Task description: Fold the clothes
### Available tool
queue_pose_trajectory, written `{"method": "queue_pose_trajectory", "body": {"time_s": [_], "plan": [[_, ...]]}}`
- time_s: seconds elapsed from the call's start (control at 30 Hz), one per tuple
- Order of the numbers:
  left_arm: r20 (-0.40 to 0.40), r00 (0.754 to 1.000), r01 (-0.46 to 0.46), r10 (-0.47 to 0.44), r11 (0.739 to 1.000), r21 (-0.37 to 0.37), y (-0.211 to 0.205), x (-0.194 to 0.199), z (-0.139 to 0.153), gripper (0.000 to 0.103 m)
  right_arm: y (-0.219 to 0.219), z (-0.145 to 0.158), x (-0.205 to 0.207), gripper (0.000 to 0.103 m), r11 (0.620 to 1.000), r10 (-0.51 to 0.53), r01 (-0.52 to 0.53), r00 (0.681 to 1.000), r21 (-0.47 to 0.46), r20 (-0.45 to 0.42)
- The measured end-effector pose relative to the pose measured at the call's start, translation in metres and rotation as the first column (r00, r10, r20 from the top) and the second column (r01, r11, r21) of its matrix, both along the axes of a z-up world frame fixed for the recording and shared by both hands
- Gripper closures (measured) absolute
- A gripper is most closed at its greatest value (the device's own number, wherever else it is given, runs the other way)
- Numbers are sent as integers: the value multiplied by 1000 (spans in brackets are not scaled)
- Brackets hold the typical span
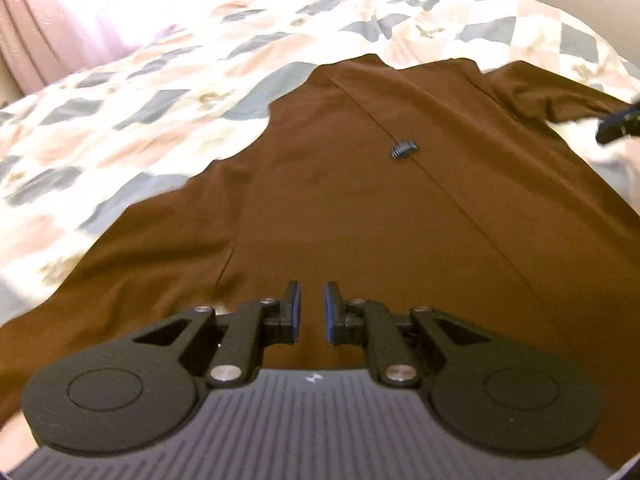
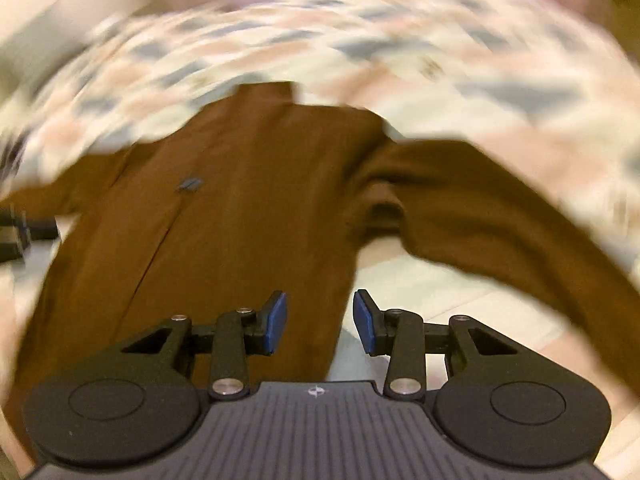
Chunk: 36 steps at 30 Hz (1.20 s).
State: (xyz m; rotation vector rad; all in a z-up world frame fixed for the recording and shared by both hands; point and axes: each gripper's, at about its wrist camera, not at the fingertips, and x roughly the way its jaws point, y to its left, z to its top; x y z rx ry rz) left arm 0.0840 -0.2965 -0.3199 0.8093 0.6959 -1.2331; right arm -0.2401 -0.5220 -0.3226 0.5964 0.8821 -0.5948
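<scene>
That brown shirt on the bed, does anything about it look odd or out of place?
Yes. A small dark object sits on the shirt by its centre seam; what it is cannot be told. The sleeve nearest the right gripper is rumpled and bent, not flat. Nothing looks torn or spilled.

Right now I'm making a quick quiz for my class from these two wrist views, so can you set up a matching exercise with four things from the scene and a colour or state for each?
Column one:
1. shirt
2. bedspread
3. left gripper
4. small patch on the shirt

Column two:
A. pale, with grey and pink squares
B. dark bluish-grey, beside the seam
C. brown, spread flat
D. jaws slightly apart, holding nothing

Pairs: 1-C, 2-A, 3-D, 4-B

The right wrist view is blurred, but it shows the same brown shirt and the right gripper open.
</scene>
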Motion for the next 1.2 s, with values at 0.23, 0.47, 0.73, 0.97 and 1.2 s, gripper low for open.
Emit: {"method": "queue_pose_trajectory", "body": {"time_s": [0.23,0.47,0.73,0.97,1.2], "plan": [[-57,998,28,-22,995,99,-35,12,-39,90,-29,-38,-134,59,756,-640,593,759,277,121],[-112,994,17,-8,996,82,-45,-14,-22,86,-36,-1,-253,56,580,-805,813,561,53,196],[-112,992,53,-50,998,22,-77,-74,-7,78,-104,-19,-324,43,663,-743,749,655,16,138],[-101,994,50,-48,999,17,-92,-113,0,78,-129,-40,-322,96,740,-669,630,723,236,171],[-93,994,52,-53,999,-7,-111,-137,5,78,-116,50,-360,97,725,-688,674,715,140,126]]}}
